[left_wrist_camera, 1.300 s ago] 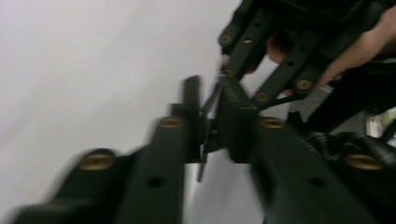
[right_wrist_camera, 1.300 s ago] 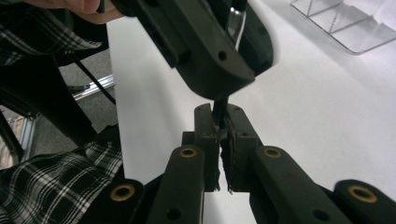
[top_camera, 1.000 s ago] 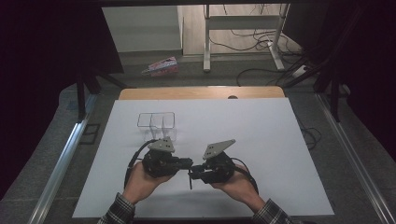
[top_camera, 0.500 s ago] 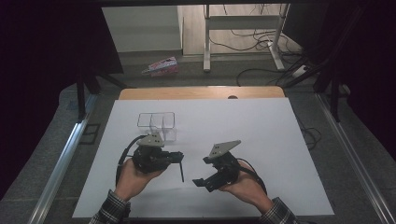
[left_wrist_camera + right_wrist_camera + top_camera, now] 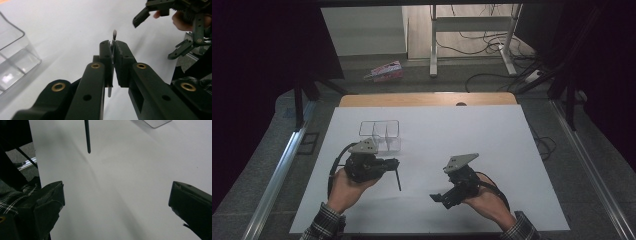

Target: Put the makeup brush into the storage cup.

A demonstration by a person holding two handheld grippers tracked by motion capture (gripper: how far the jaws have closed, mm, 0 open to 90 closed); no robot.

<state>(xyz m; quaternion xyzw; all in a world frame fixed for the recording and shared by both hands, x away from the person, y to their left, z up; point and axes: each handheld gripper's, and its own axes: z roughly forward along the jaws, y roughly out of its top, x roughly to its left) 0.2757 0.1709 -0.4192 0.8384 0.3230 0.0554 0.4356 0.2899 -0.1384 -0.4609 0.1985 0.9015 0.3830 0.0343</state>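
A thin black rod [image 5: 397, 179] hangs slanting down from my left gripper [image 5: 392, 163], which is shut on it above the white table sheet [image 5: 472, 130]. In the left gripper view the jaws meet at my left gripper [image 5: 113, 46], with the rod [image 5: 114, 33] poking out past the tips. My right gripper [image 5: 441, 197] is to the right and nearer the front edge. Its jaws have just been opening and nothing is between them. The right gripper view shows my right gripper [image 5: 116, 195] spread wide over bare sheet, with the rod [image 5: 87, 136] ahead.
A clear plastic container [image 5: 380, 135] with compartments stands just behind the left hand; its wall [image 5: 15, 62] is at the left of the left gripper view. A wooden table edge [image 5: 427, 99] runs along the back. Metal rails flank the table.
The two hands, close together a second ago, have drawn apart. The right gripper has opened and moved right and toward the front. The left has shifted left with the rod.
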